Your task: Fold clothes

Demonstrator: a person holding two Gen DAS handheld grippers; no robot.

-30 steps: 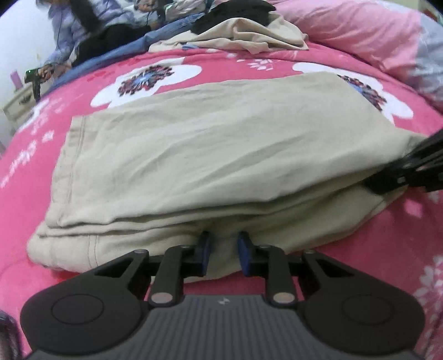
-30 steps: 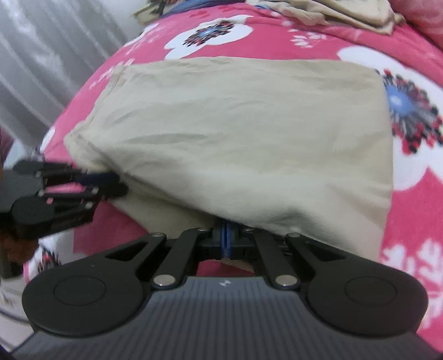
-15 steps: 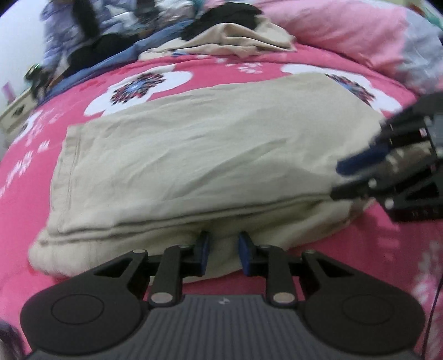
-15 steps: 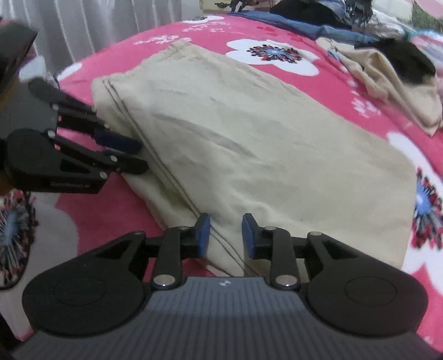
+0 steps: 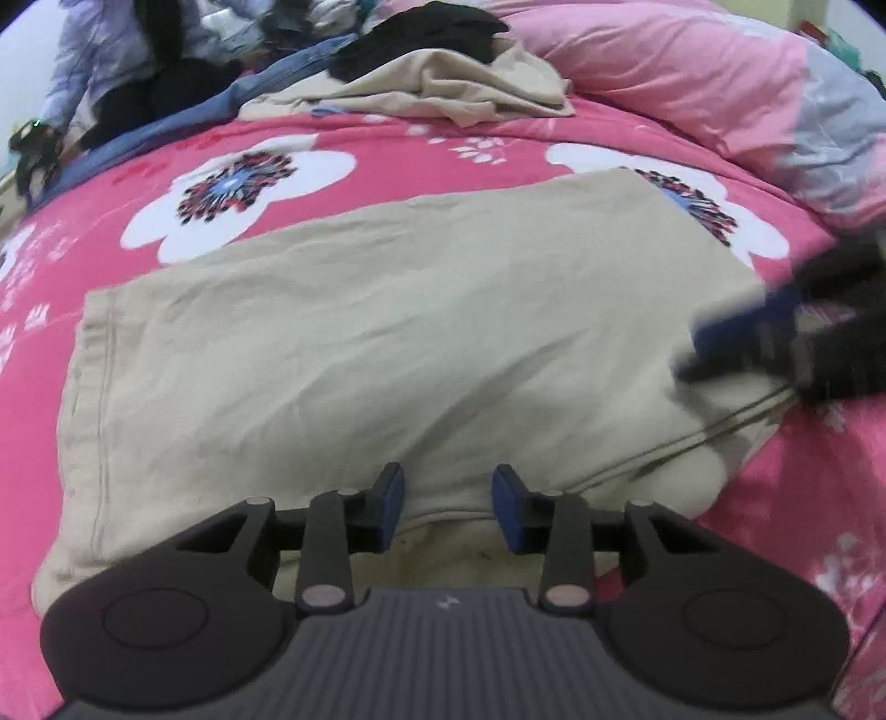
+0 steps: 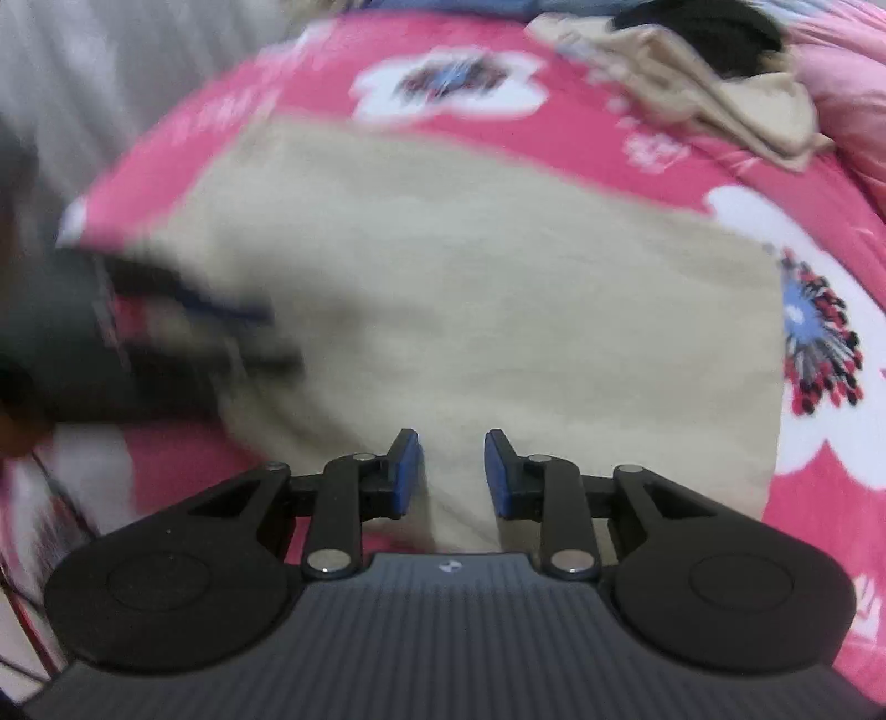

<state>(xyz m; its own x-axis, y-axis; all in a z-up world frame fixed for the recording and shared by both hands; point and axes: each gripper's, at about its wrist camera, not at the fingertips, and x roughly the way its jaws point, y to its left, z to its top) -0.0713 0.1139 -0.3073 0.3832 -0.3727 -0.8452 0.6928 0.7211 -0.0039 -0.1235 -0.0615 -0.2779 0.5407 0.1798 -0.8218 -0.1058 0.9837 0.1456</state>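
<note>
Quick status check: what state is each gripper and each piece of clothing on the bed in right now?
Left gripper: open, empty, at the garment's near edge.
Right gripper: open, empty.
Folded beige cotton garment: flat, layered, released.
Crumpled beige garment: unfolded, heaped.
Black garment: bunched on that heap.

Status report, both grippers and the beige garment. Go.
Left gripper open at the near edge of the beige garment. Right gripper open, holding nothing. Garment folded flat on the pink bedspread. Nothing in the way.

Folded beige garment (image 5: 398, 343) is spread flat on the pink floral bedspread (image 5: 387, 144) — left gripper (image 5: 447, 507) is held parted at its near edge, right gripper (image 5: 775, 338) blurred alongside.
</note>
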